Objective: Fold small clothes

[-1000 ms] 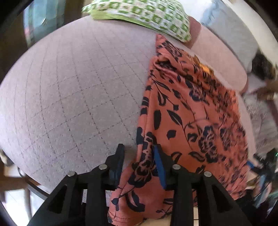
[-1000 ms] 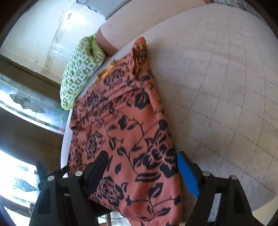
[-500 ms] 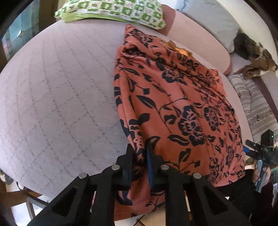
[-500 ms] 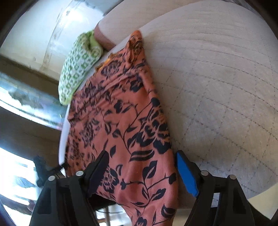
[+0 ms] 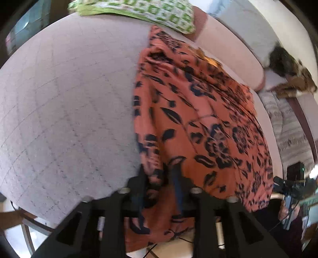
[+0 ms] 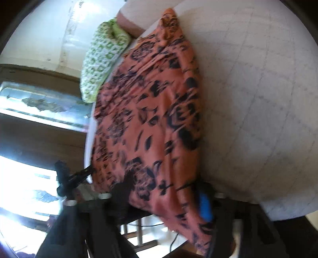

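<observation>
A pale quilted mattress [image 5: 69, 103] fills both views, its stitched grid bare except along one side, where the work has room to spread. One orange garment with a black floral print [image 5: 198, 123] lies lengthwise there, running from the far end, beside the single green-and-white checked pillow [image 5: 139, 10], to the near edge, where its hem hangs over. That overhang is probably why both grippers come in low at the near edge: the hem is easy to pinch there. The left gripper [image 5: 159, 190] straddles the garment's left corner, its jaws opening, cloth between them but seemingly unpinched. The right gripper [image 6: 163, 198] spans the other hem corner, jaws wide and closing, pads not yet pressing. Two grippers, one garment.
</observation>
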Demonstrator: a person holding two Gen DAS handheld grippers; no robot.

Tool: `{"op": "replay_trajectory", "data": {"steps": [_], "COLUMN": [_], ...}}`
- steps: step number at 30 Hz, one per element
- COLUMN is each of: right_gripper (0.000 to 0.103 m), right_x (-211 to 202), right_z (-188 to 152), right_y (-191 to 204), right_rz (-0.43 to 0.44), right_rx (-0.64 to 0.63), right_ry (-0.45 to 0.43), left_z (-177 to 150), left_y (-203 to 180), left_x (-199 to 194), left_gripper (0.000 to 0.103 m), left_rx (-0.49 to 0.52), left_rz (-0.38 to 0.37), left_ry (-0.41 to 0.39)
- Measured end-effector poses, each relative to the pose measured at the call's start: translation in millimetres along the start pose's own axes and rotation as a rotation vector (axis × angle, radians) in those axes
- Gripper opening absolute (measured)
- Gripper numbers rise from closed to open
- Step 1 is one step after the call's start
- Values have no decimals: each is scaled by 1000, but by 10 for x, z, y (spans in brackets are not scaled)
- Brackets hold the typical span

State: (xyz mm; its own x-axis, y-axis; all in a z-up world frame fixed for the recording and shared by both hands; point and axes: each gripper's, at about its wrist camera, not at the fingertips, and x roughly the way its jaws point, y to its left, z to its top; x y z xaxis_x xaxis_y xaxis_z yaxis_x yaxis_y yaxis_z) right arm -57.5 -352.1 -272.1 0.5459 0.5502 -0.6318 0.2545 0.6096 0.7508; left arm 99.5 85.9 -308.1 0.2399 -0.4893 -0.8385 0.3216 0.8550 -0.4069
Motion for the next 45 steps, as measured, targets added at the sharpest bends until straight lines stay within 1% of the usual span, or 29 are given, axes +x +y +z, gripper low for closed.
{"op": "replay_trajectory", "data": {"steps": [1,2,4,5,6,7,8,10,13,16,17,20,23,24,27,30,32,34,35,36,37,38,39,40,41,42,43,44,45], "right_gripper": [71,71,67,51,24,16,14,12,11,11,11,11,11,11,11,11,11,11,14,15,17,24,28,28,28,32,37,67,91], "right_x": [20,38,88,117,152,181,181,144,-59,-266,-325,-468,-508,-515,-512,-455,-401,-245,-124,21,133,248,307,361,384,358,271,169,38], "right_z": [-43,-95,-151,-173,-179,-174,-162,-100,64,279,349,645,939,1063,1451,1874,2121,2384,2496,2607,2687,2773,2809,2840,2853,2850,2843,2817,2772], "right_y": [39,93,205,255,294,321,322,378,573,663,667,679,695,677,556,317,164,-6,-99,-203,-273,-371,-432,-503,-581,-605,-607,-591,-568], "right_rz": [-8,-30,-80,-102,-116,-127,-120,-68,72,183,208,274,308,304,302,304,308,300,283,257,227,187,175,184,228,260,297,317,336], "right_rx": [-15,-54,-129,-161,-184,-190,-184,-174,-193,-178,-171,-138,-100,-90,-24,66,107,168,207,248,269,284,298,324,368,388,396,387,374], "right_ry": [4,10,13,23,34,40,39,24,-77,-177,-205,-302,-377,-405,-481,-539,-552,-525,-498,-465,-435,-396,-376,-357,-340,-340,-359,-392,-452], "left_z": [-14,-22,-6,7,24,46,68,95,120,224,281,536,910,1070,1529,2011,2293,2530,2595,2625,2616,2574,2513,2461,2415,2393,2375,2341,2242], "left_y": [-34,-86,-125,-125,-100,-71,-12,41,65,55,57,53,27,16,-14,-5,80,189,229,267,327,382,418,433,426,403,372,330,275], "left_x": [-7,14,53,63,71,84,82,78,15,-80,-119,-290,-396,-406,-323,-20,227,543,711,822,931,1018,1073,1079,1068,1026,944,815,625], "left_gripper": [41,41,41,34,21,18,13,10,10,9,9,9,9,9,9,9,10,10,10,11,11,11,13,14,14,14,14,18,32], "left_rx": [23,52,68,61,42,19,-14,-47,-56,-68,-77,-86,-103,-112,-118,-150,-190,-233,-253,-281,-325,-373,-409,-425,-433,-445,-455,-457,-450], "left_rz": [3,25,43,39,30,17,-14,-53,-102,-175,-202,-263,-308,-322,-327,-301,-296,-252,-218,-194,-189,-208,-221,-218,-214,-204,-190,-175,-144], "left_ry": [5,13,21,21,24,28,31,29,5,-39,-57,-126,-177,-191,-216,-217,-201,-180,-169,-162,-161,-173,-200,-227,-248,-257,-267,-300,-372]}}
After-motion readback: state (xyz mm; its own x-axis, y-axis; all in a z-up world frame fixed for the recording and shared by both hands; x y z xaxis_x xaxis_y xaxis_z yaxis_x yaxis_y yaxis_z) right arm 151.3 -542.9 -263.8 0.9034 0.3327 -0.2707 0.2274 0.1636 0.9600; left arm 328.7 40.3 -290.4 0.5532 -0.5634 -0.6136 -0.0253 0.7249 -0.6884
